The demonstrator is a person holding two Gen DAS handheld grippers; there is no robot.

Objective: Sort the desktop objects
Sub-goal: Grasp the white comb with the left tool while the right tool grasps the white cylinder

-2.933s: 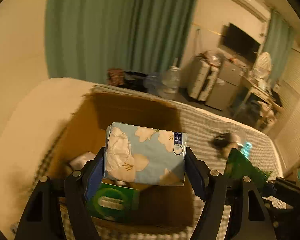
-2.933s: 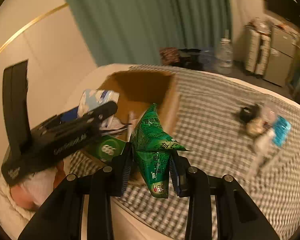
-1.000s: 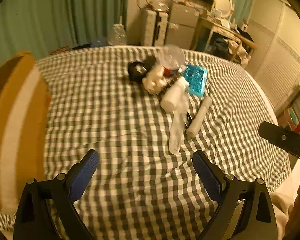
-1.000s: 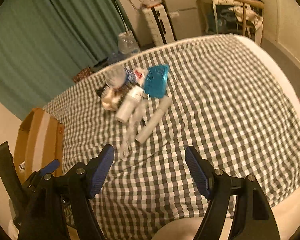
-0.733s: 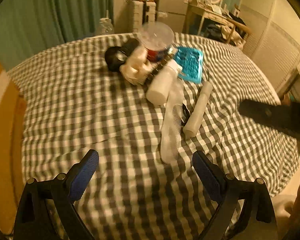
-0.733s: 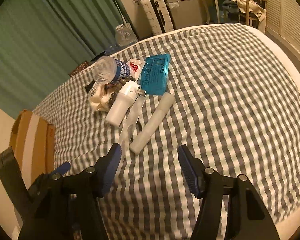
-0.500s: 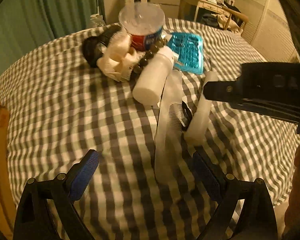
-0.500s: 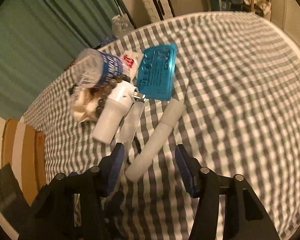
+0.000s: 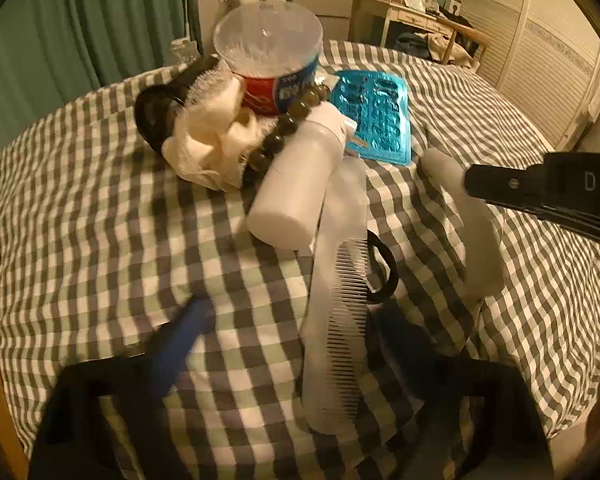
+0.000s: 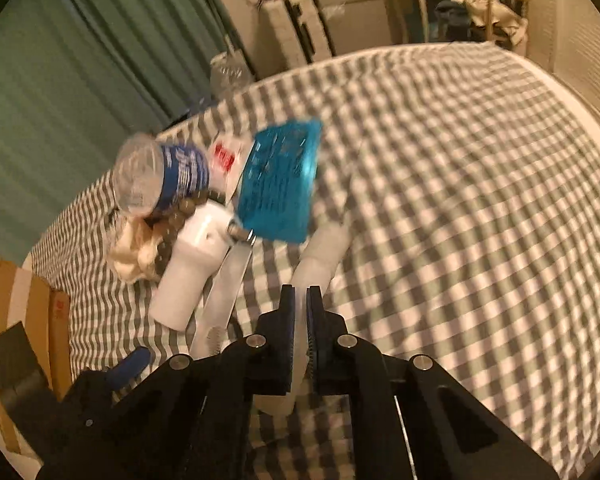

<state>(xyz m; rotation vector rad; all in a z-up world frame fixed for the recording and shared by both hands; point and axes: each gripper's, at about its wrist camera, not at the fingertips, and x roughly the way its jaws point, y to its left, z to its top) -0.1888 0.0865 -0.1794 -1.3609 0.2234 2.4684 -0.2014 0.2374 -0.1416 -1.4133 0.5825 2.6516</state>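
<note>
A long white tube lies on the green-and-white checked cloth and is clamped near its close end between the two jaws of the right claw, which are drawn almost together on it. In the left wrist view the same tube is seen lying to the right of a pale comb, with the body of the right claw crossing over its far part.

The left claw is set apart around the comb: one blue pad is blurred on the left of it, and the other finger is a dark smear on the right. Whether the comb is touched cannot be told. A black hair tie lies just beside the comb, between it and the tube.

Beyond the comb, a white bottle lies on its side, touching a string of brown beads. Near these are a crumpled white cloth, a clear cup with a blue and red label and a blue blister pack. A cardboard box stands at the left edge of the cloth.
</note>
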